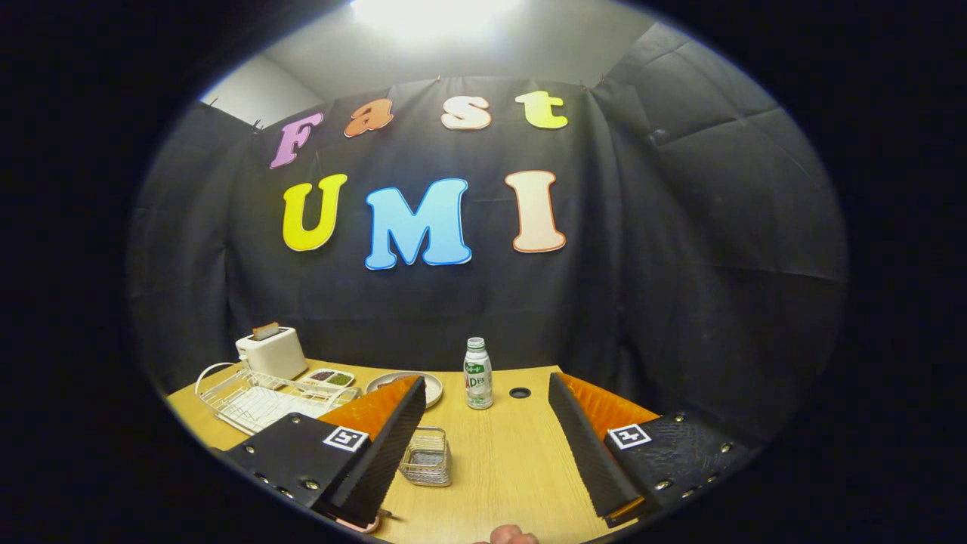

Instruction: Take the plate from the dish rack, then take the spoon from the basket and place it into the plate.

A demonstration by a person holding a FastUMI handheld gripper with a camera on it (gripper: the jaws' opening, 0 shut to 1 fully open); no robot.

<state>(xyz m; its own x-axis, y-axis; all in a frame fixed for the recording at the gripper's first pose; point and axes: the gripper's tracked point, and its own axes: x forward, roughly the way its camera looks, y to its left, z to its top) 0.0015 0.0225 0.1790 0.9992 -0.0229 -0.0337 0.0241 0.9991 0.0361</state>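
On the counter (498,461), a toaster (272,352) stands behind the white dish rack (253,400), with the plate (432,387) lying flat beyond the left finger. The wire basket (427,456) sits beside that finger, a bottle (477,375) farther ahead. The hand-held gripper (483,446) hangs wide apart, holding nothing.

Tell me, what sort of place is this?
Probably a mock kitchen set up in a cloth-walled booth: a wooden table carries a toaster, a white dish rack and a drink bottle. The gripper hangs open above it, holding nothing.
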